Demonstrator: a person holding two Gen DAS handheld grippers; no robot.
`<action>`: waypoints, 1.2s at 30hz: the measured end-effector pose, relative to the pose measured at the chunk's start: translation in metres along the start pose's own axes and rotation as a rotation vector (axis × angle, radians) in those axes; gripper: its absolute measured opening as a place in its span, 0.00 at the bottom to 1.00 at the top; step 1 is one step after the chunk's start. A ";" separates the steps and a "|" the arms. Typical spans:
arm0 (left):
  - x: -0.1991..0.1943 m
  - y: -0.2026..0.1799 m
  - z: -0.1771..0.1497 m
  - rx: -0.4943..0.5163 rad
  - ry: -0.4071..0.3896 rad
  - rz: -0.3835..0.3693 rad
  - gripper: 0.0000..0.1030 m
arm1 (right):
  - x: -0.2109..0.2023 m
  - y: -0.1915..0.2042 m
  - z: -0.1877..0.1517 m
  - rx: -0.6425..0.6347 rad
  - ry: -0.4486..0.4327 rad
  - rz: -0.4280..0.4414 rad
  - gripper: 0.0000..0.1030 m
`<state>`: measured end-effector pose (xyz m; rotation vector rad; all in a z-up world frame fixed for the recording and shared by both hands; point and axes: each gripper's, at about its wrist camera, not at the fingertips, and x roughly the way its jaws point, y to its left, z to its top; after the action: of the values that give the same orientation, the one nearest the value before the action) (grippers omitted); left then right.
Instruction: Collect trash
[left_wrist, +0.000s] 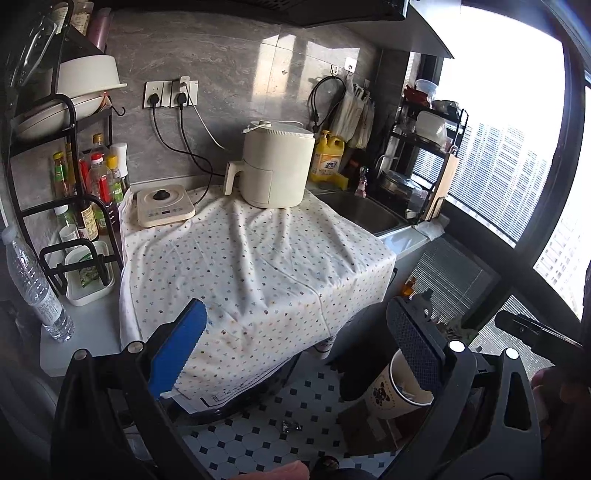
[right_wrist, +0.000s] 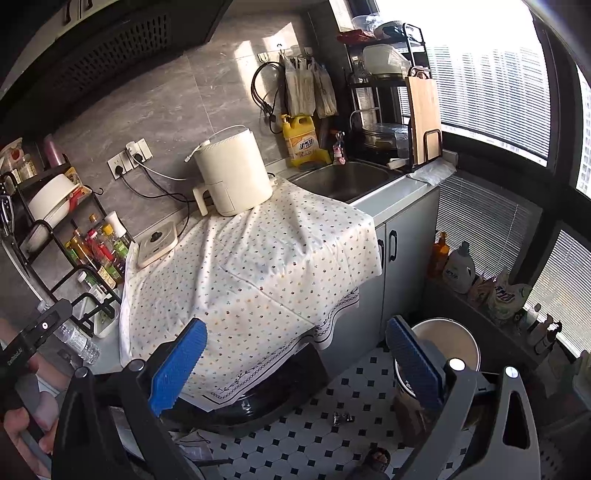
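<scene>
My left gripper (left_wrist: 295, 354) is open and empty, held above the front edge of the counter covered by a dotted white cloth (left_wrist: 251, 266). My right gripper (right_wrist: 295, 358) is open and empty too, over the same cloth (right_wrist: 251, 273). A paper cup (left_wrist: 391, 387) with a dark print stands low on the floor side, behind my left gripper's right finger; it shows as a round open cup (right_wrist: 448, 341) in the right wrist view. A small crumpled wrapper (left_wrist: 291, 426) lies on the tiled floor, also in the right wrist view (right_wrist: 341, 418). A clear plastic water bottle (left_wrist: 35, 284) stands at the counter's left.
A cream air fryer (left_wrist: 277, 166) and a small cooker (left_wrist: 164, 205) sit at the back of the cloth. A rack of sauce bottles (left_wrist: 92, 184) stands left, a sink (left_wrist: 362, 210) right. A dark round appliance (right_wrist: 258, 398) sits under the cloth's front. Detergent bottles (right_wrist: 458, 267) line the window ledge.
</scene>
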<state>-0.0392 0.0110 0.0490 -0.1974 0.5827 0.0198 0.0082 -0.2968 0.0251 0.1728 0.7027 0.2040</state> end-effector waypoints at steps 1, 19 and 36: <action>0.000 0.001 0.001 0.002 -0.002 0.002 0.94 | 0.000 0.000 0.000 0.000 0.001 0.000 0.92; 0.005 0.007 0.003 -0.009 -0.003 -0.002 0.94 | 0.010 0.000 -0.001 -0.001 0.018 -0.017 0.92; 0.009 0.005 0.001 -0.006 0.001 -0.003 0.94 | 0.011 -0.003 -0.004 -0.004 0.027 -0.022 0.92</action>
<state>-0.0320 0.0157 0.0440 -0.2043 0.5835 0.0185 0.0142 -0.2966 0.0146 0.1587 0.7308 0.1873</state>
